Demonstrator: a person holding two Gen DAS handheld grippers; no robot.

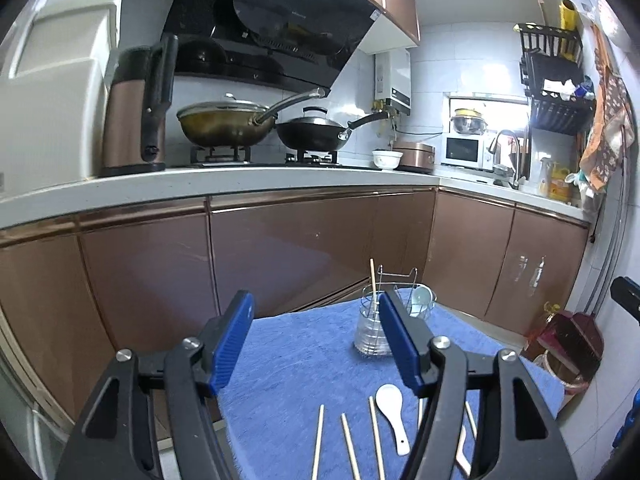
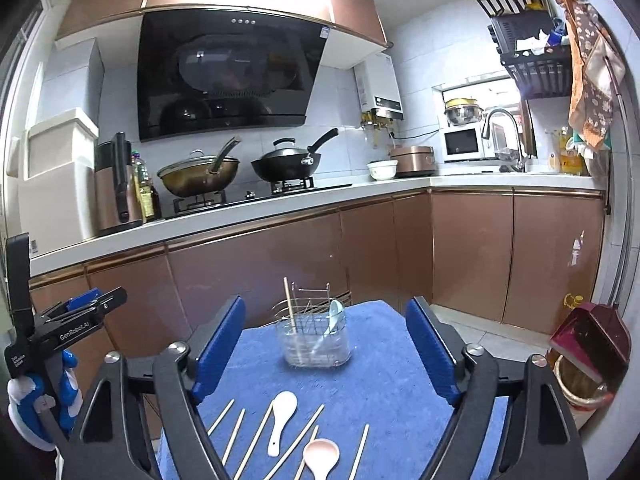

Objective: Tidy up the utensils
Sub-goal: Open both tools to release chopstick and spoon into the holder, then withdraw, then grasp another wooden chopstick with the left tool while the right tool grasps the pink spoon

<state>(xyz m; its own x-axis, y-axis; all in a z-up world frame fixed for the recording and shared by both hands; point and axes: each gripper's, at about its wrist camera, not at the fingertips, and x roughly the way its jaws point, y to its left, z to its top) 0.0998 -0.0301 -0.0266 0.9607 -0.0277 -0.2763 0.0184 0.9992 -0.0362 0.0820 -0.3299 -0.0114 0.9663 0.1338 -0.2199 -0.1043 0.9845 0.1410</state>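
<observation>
Blue-clothed table (image 2: pixel 372 384), left claw (image 1: pixel 316 332) gaping and empty, right claw (image 2: pixel 324 344) likewise, touching nothing

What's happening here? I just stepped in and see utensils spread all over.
A person with two handheld grippers is sorting utensils on the blue cloth. One chopstick and a pale blue spoon already stand in the wire holder. The white spoon, pink spoon and other chopsticks still lie loose. The left gripper and right gripper are open and empty.

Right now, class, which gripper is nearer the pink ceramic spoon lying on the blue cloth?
Right. The right gripper hangs directly above the pink ceramic spoon; the left gripper is off to its left.
</observation>
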